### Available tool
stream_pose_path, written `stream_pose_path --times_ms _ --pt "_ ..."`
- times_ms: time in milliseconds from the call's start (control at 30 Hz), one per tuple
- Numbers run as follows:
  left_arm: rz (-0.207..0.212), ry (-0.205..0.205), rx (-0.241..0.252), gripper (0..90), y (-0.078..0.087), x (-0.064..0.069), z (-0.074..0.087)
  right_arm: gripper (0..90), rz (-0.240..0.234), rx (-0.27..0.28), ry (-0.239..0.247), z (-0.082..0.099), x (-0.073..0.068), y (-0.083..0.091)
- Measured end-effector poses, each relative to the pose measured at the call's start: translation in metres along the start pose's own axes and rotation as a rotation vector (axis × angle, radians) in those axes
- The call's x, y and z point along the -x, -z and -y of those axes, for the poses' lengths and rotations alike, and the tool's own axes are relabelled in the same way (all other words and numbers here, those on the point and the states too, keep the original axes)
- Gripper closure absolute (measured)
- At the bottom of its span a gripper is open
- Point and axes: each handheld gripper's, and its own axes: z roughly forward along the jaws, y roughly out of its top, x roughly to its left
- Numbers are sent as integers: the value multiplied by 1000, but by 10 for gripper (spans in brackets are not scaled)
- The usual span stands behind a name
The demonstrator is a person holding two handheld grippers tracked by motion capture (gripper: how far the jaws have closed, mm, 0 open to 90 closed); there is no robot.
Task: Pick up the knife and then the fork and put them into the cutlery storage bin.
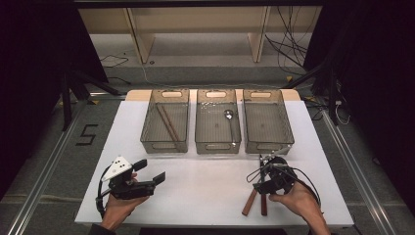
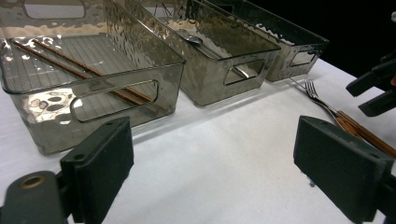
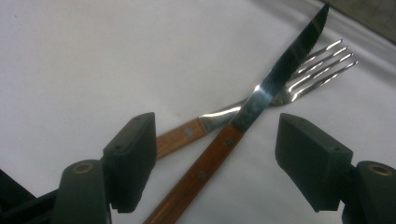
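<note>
Knife (image 3: 261, 95) and fork (image 3: 299, 74) lie crossed on the white table (image 1: 205, 191), near its front edge on the right, knife blade on top of the fork neck. Right gripper (image 3: 215, 154) hangs just above them, fingers (image 3: 133, 158) wide, straddling the knife's wooden handle, not pressing it. Left gripper (image 1: 147, 174) rests off to the left, fingers wide, nothing between them. Both pieces look stiff and light; steel parts slick, blade serrated, so best taken by the wood handle, knife first since it sits on top. Three clear bins (image 1: 218, 122) stand behind: chopsticks (image 1: 166, 122) in the left, spoon (image 1: 229, 117) in the middle, right one bare. Plenty of open table between bins and cutlery; bin walls need clearing on the way in.
</note>
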Motion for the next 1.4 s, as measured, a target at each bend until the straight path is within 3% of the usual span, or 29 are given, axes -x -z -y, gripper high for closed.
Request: stream_pose_path --times_ms 233,733,867,1267,1400 --pt "2 0 0 116 -1 1 0 337 8 -64 9 4 -2 -6" --pt "-1 0 -2 116 0 0 1 423 14 -138 14 8 -4 -15" --pt "-1 -2 0 116 0 0 1 444 7 -148 37 8 -5 -18" --pt "-3 0 -1 116 0 0 1 513 -9 -171 18 8 -6 -19" --pt "-3 -2 -2 116 0 0 1 528 7 -194 38 9 -6 -23"
